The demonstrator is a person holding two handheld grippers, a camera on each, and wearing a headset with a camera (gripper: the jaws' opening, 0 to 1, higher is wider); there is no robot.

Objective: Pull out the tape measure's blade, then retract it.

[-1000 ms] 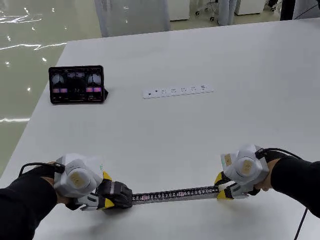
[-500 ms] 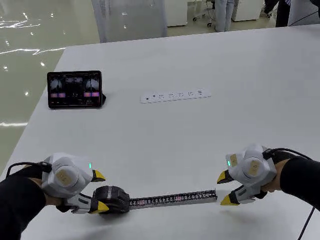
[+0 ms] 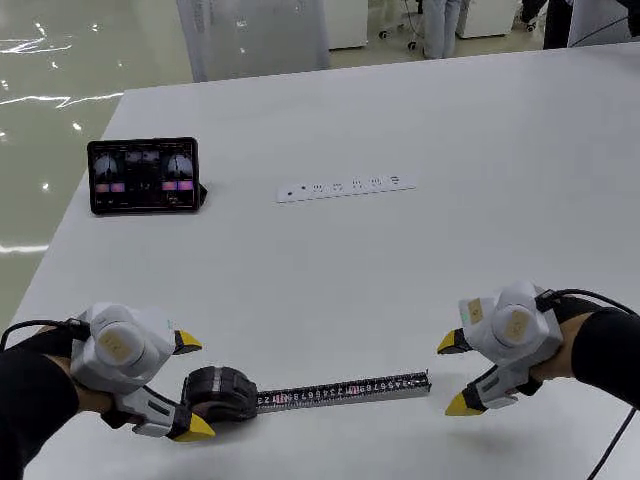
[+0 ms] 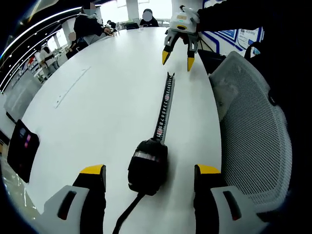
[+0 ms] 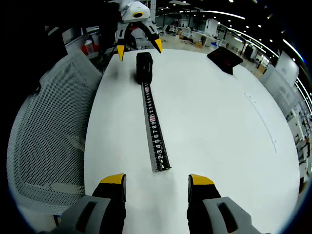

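A black tape measure case (image 3: 221, 390) (image 4: 147, 165) (image 5: 144, 67) lies on the white table near its front edge. Its blade (image 3: 345, 389) (image 4: 165, 107) (image 5: 155, 130) stretches flat to the right, ending in a hook (image 3: 427, 380). My left gripper (image 3: 190, 384) (image 4: 150, 169) is open, its yellow-tipped jaws either side of the case without touching it. My right gripper (image 3: 456, 372) (image 5: 156, 179) is open too, a short way off the blade's free end, holding nothing.
A dark tablet (image 3: 144, 175) stands at the table's back left and a white power strip (image 3: 346, 187) lies in the middle. A mesh chair (image 4: 248, 122) (image 5: 46, 131) is at the table's near edge. People stand beyond the far end of the table (image 4: 92, 22).
Both grippers have let go: the left opened off the case, the right opened off the blade's end and drew back. The tape now lies loose on the table, still extended.
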